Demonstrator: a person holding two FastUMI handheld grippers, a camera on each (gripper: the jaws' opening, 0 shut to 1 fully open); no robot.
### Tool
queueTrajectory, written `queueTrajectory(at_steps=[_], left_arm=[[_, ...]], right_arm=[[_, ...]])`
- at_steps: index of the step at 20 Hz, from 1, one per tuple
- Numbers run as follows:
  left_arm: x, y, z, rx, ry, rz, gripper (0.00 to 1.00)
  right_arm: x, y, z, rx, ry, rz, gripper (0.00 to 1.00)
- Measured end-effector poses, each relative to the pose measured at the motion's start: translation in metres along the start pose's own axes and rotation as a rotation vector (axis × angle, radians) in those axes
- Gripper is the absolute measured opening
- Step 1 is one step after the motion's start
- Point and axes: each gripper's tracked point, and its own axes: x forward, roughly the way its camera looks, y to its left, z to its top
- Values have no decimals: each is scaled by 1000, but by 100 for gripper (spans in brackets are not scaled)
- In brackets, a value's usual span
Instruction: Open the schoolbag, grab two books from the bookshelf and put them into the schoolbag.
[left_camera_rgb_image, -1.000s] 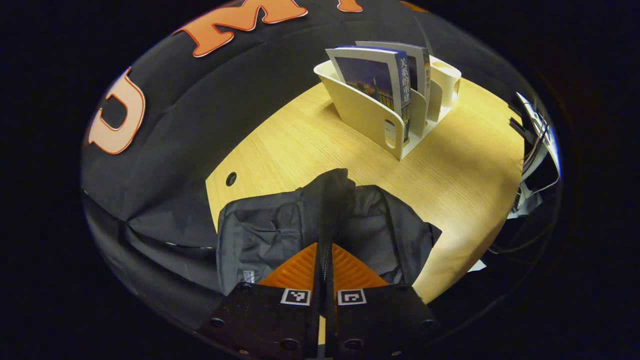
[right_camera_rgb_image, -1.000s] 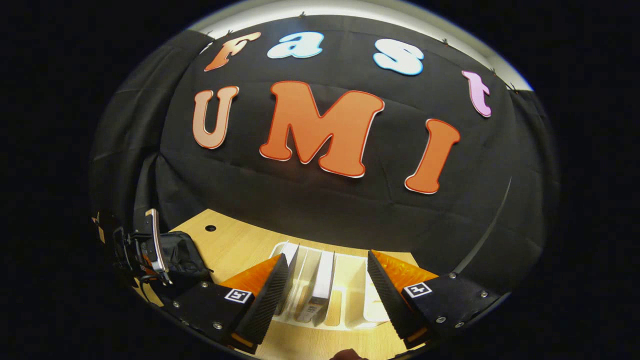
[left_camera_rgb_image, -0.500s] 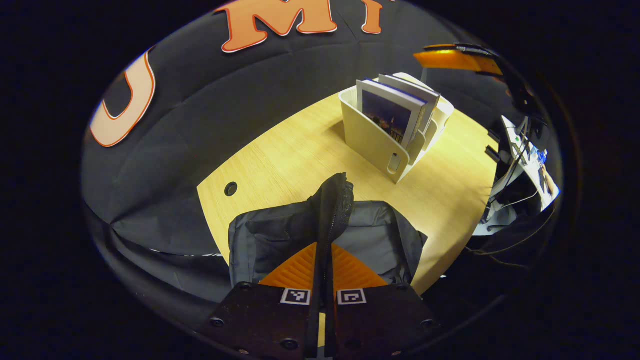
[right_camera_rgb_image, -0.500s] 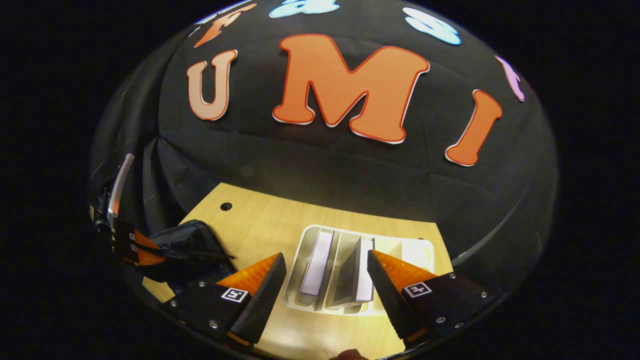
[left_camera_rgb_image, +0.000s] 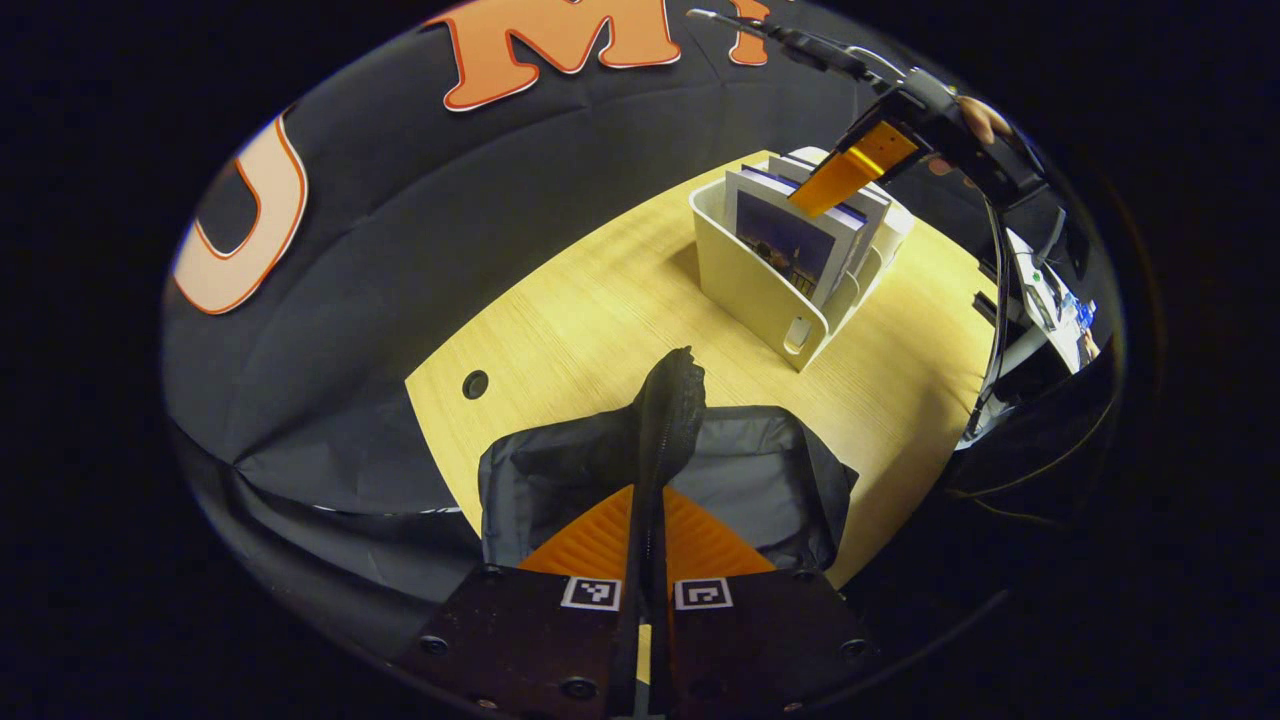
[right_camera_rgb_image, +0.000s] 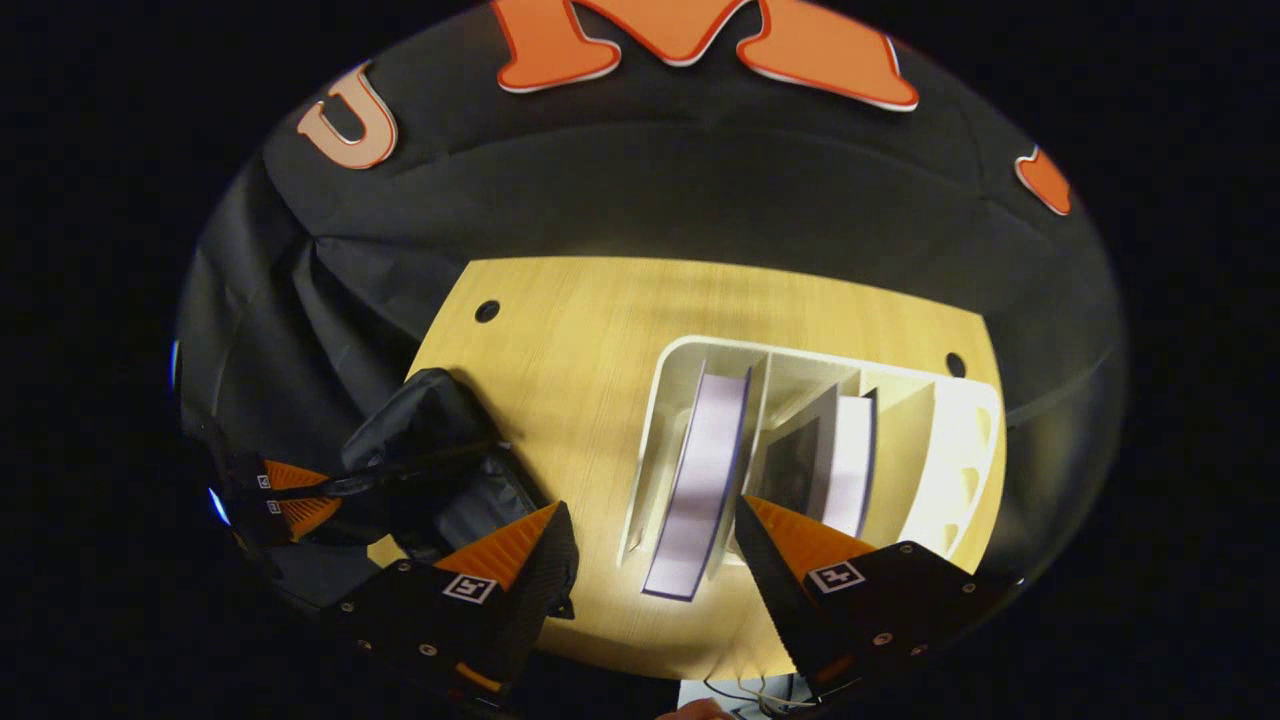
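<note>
My left gripper is shut on the raised zipper edge of the black schoolbag, which lies at the table's near end. Further back stands the white bookshelf with two upright books. My right gripper hangs tilted over their tops, held by a hand. In the right gripper view, the right gripper is open, looking down into the bookshelf. One book lies between its fingers and another stands one slot to the right. Whether a finger touches a book cannot be told. The schoolbag and left gripper are at left.
The wooden table has a cable hole near the bag and a second hole behind the shelf. Equipment with cables stands past the table's right edge. Black cloth hangs behind the table.
My right gripper has tipped downward and come over the shelf, so the books now sit between its fingers. My left gripper still holds the bag's edge up, barely moved.
</note>
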Motion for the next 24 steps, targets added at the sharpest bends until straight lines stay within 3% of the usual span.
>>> queueTrajectory(at_steps=[2,7,9,11,12,13,14,24], left_arm=[[3,1,0,-30,10,6,6],[6,-7,-4,-82,26,15,6],[5,-8,-4,-97,32,27,6],[5,-6,-6,-106,39,39,6],[4,-7,-4,-108,37,42,6],[3,-10,-6,-111,38,42,6],[3,-12,-7,-117,37,40,6],[6,-20,-15,-147,28,27,6]], right_arm=[[18,-16,3,9,34,-47,97],[51,-27,1,49,134,-78,95],[60,-26,-4,74,187,-69,87],[66,-34,-1,87,195,-108,71],[66,-39,-1,98,198,-135,49],[68,-38,-3,120,200,-140,51],[63,-36,-2,130,211,-133,42],[2,-48,-24,188,88,-133,38]])
